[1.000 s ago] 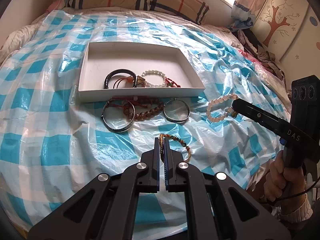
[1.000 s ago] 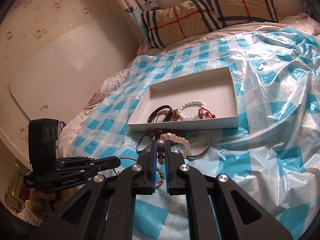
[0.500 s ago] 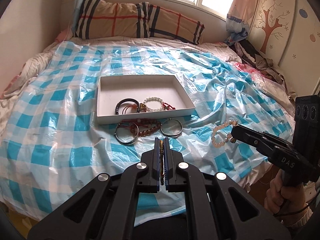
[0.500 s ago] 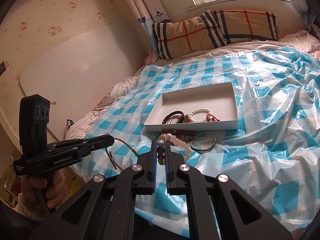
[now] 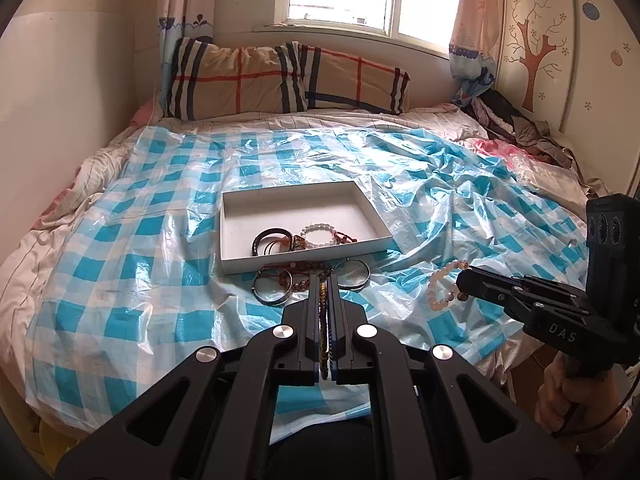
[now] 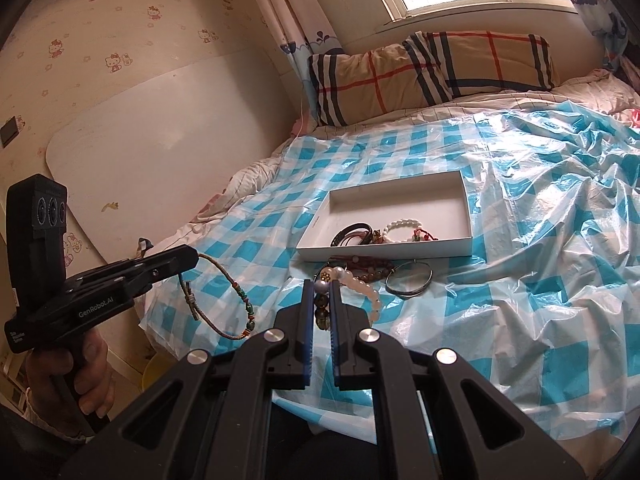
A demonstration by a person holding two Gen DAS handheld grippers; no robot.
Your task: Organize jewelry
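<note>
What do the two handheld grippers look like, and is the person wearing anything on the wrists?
Both are matte black pistol-grip tools with angular linkage arms, round silver pivot bolts and blue-edged finger pads. The left gripper carries white "GenRobot.AI" lettering and a boxy top block with three round lenses. The right gripper shows "DAS" on its side, the same lens block, and a thin dark cable. Pale knitted cuffs show at both wrists.

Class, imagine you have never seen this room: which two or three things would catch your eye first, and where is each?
Each gripper dangles a bracelet above the bed: the left gripper is shut on a thin corded bracelet, the right gripper on a pale beaded bracelet. On the blue checked sheet sits a white tray with a few bracelets at its near end, and more bracelets and bangles lie just in front of it.
</note>
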